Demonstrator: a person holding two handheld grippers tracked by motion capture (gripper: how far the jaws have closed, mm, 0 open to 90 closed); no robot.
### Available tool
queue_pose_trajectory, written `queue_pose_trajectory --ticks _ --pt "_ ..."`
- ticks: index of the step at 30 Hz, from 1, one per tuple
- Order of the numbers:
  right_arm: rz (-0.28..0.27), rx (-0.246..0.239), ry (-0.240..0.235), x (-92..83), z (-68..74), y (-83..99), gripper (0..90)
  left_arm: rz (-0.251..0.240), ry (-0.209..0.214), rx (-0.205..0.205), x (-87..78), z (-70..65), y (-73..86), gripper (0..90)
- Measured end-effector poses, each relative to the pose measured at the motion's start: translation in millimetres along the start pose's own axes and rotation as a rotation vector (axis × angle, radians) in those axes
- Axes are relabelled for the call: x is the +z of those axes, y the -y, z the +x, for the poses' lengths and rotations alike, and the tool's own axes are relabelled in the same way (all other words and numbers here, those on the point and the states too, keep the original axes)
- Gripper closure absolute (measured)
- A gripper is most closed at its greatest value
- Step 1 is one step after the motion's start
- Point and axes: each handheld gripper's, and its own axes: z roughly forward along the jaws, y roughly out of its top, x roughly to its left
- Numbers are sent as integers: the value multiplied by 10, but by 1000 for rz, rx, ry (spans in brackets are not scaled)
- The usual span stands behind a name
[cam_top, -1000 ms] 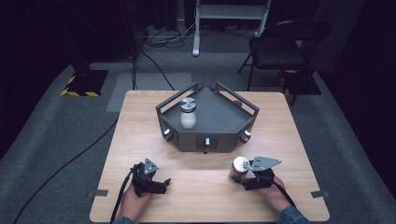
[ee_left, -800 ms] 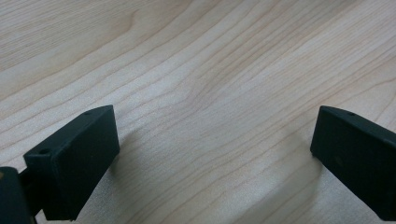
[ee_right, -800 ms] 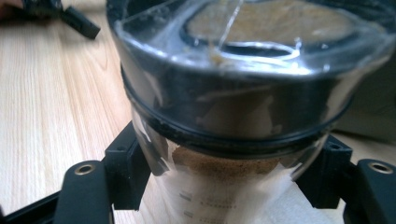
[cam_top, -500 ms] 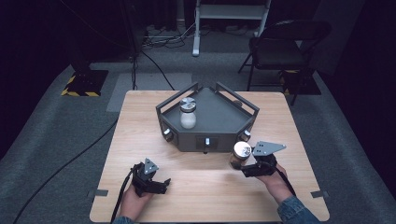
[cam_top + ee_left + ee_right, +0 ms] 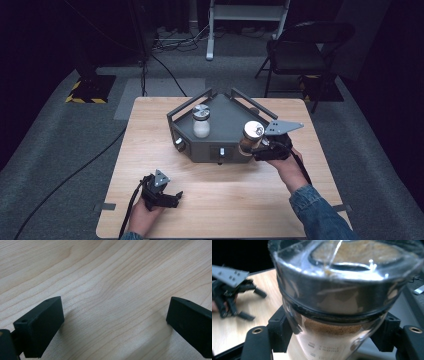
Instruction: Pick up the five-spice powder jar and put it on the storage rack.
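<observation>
High view: the right gripper [image 5: 254, 149] clamps a brown-spice jar [image 5: 250, 137] at the grey tray's [image 5: 227, 117] front-right rim; lift it clear over the rail, upright. The left gripper [image 5: 170, 199], well short of the tray, gapes empty.

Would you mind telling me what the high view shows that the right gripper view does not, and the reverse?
High view alone: the grey tray's full outline, the white-filled jar standing on it, and a chair behind the table. Right gripper view alone: brown powder and printed label lines inside the held jar, with the jaws pressed against its sides. Both share that jar, the wooden table and the open left gripper.
</observation>
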Motion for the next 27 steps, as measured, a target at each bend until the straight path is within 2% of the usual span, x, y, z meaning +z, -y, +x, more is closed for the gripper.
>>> queue_pose_trajectory --ticks 6,11,15,18,22,24,27 --pt "29 1 50 206 -79 -259 302 1 0 1 0 -2 -2 12" --pt "54 16 97 401 -132 -348 302 1 0 1 0 -2 -2 12" --pt "71 59 113 569 -194 -335 302 0 0 -1 0 -3 -2 12" --pt "87 72 128 667 -223 -315 302 0 0 0 0 -3 -1 12" --pt "99 130 139 779 -286 -229 302 0 3 1 2 1 -1 12" --pt "77 146 135 786 -306 -172 302 0 4 3 3 2 -2 12" --pt "81 135 136 793 -313 -179 302 0 6 5 5 5 -4 12"
